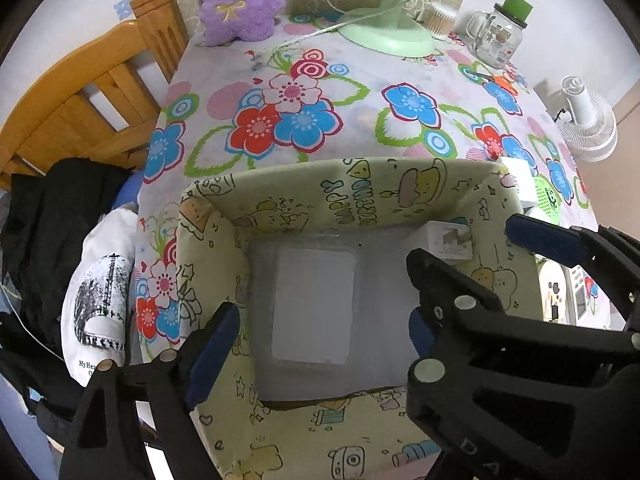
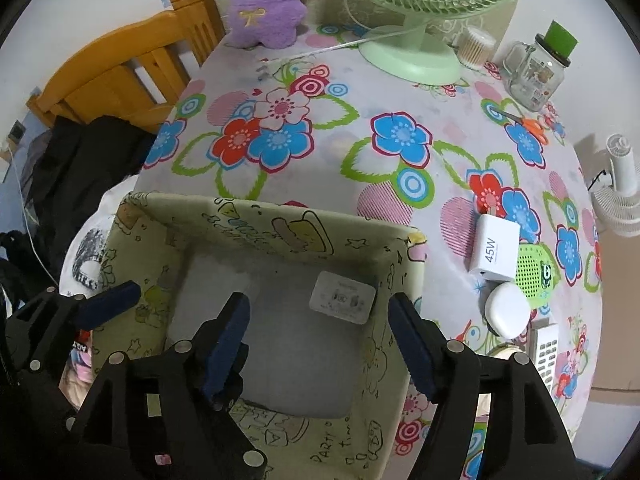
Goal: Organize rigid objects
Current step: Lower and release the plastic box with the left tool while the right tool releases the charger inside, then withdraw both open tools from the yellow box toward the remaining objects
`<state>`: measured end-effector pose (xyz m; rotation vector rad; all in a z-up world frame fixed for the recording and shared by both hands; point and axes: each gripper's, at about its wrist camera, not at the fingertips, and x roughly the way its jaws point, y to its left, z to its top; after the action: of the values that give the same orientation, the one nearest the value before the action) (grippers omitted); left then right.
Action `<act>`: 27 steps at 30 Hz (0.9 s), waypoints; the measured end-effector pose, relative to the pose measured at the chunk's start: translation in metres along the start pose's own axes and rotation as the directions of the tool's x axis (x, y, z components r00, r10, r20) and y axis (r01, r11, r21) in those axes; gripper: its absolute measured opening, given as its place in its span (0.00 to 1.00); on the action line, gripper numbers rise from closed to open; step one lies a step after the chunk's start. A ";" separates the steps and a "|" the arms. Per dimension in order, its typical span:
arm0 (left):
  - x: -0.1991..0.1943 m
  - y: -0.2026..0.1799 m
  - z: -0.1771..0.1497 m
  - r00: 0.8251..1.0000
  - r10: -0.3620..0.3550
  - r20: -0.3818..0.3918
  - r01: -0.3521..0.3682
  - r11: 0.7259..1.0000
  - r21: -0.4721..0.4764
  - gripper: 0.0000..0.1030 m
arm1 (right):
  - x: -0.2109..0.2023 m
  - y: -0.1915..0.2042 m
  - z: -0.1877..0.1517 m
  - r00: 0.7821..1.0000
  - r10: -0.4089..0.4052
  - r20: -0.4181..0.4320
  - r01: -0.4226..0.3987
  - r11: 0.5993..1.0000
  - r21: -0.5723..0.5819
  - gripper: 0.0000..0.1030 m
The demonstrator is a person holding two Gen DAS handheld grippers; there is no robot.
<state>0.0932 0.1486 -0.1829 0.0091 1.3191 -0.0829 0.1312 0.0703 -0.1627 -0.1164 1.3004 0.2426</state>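
Observation:
A pale yellow fabric box (image 1: 224, 264) (image 2: 400, 280) with cartoon prints stands at the table's near edge. On its floor lie a flat white rectangular item (image 1: 314, 306) and a white plug adapter (image 1: 448, 240) (image 2: 342, 298) in the far right corner. My left gripper (image 1: 316, 342) hangs open over the box, the flat item below its gap. My right gripper (image 2: 320, 342) is open too, above the box's right half, touching nothing. On the cloth to the right of the box lie a white 45W charger (image 2: 494, 250), a green perforated item (image 2: 536, 272) and a round white case (image 2: 506, 310).
A green desk fan (image 2: 412, 52), a purple plush toy (image 2: 264, 8), a glass jar mug (image 2: 532, 76) and orange-handled scissors (image 2: 528, 124) sit farther back on the flowered tablecloth (image 2: 360, 128). A wooden chair (image 2: 120, 80) with dark clothes stands at the left.

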 end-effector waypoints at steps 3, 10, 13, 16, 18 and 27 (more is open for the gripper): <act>-0.004 -0.001 -0.002 1.000 0.015 0.013 -0.015 1.000 0.002 0.90 | -0.005 0.000 -0.003 1.000 0.003 0.007 -0.003 1.000 0.001 0.73; -0.017 -0.009 -0.006 0.999 0.035 0.037 -0.036 0.999 0.008 0.91 | -0.020 -0.004 -0.010 0.999 -0.026 0.035 0.025 1.000 0.016 0.84; -0.022 -0.016 -0.007 0.998 0.038 0.049 -0.039 0.999 0.022 0.91 | -0.028 -0.011 -0.013 0.999 -0.026 0.047 0.024 0.999 0.025 0.85; -0.024 -0.024 -0.008 0.998 0.038 0.054 -0.040 0.999 0.031 0.91 | -0.032 -0.018 -0.017 0.999 -0.025 0.045 0.024 0.999 0.042 0.85; -0.026 -0.029 -0.008 0.998 0.037 0.058 -0.039 0.998 0.039 0.91 | -0.035 -0.023 -0.020 0.999 -0.027 0.045 0.025 0.998 0.050 0.85; -0.032 -0.055 -0.007 0.997 0.031 0.069 -0.037 0.996 0.086 0.91 | -0.046 -0.045 -0.029 0.998 -0.047 0.046 0.043 0.996 0.084 0.85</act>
<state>0.0754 0.0959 -0.1517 0.1018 1.2468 -0.1105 0.1037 0.0148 -0.1279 -0.0690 1.2564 0.1516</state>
